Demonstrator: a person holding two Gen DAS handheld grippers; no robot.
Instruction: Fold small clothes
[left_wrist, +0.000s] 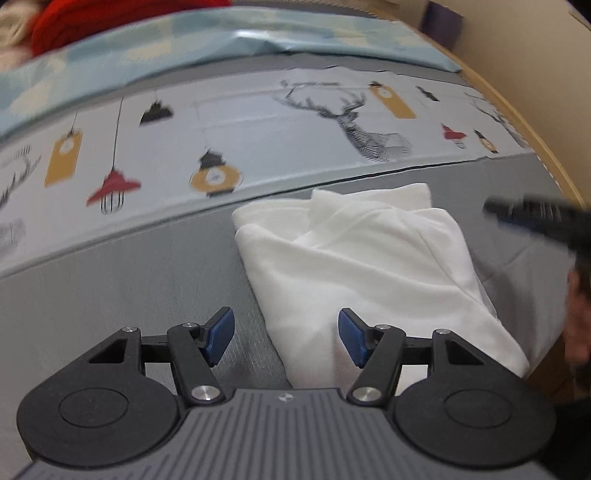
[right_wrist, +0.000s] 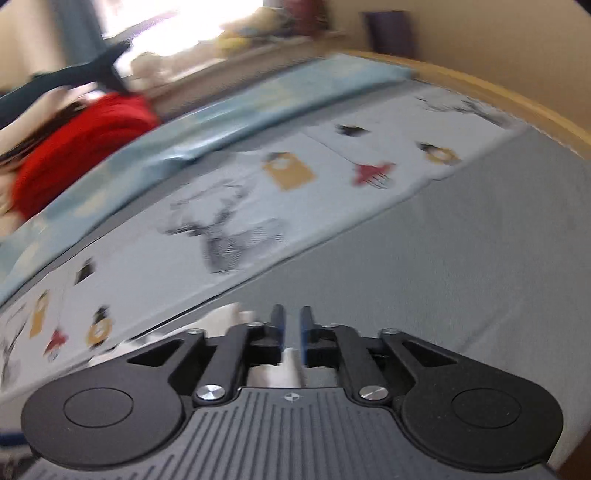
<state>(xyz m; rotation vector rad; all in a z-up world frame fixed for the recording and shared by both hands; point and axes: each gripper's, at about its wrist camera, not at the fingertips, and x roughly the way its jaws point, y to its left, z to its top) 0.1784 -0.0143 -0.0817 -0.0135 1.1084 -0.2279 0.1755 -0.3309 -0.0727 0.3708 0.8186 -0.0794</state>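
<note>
A white garment (left_wrist: 369, 266) lies folded into a rough rectangle on the grey sheet (left_wrist: 110, 295). My left gripper (left_wrist: 286, 332) hovers over the garment's near left corner, open wide, with nothing between its blue pads. My right gripper (left_wrist: 524, 214) shows as a dark blur at the garment's right side, with a hand (left_wrist: 576, 325) behind it. In the right wrist view the right gripper (right_wrist: 293, 317) stands open by a narrow gap, with grey sheet visible through it. A bit of the white garment (right_wrist: 229, 314) peeks out under and left of its fingers.
A pale cloth printed with deer and lanterns (left_wrist: 258, 140) lies across the bed beyond the garment. Farther back are a light blue quilt (left_wrist: 258, 37) and a red garment (left_wrist: 110, 22). A wooden bed edge (left_wrist: 535, 147) curves along the right side.
</note>
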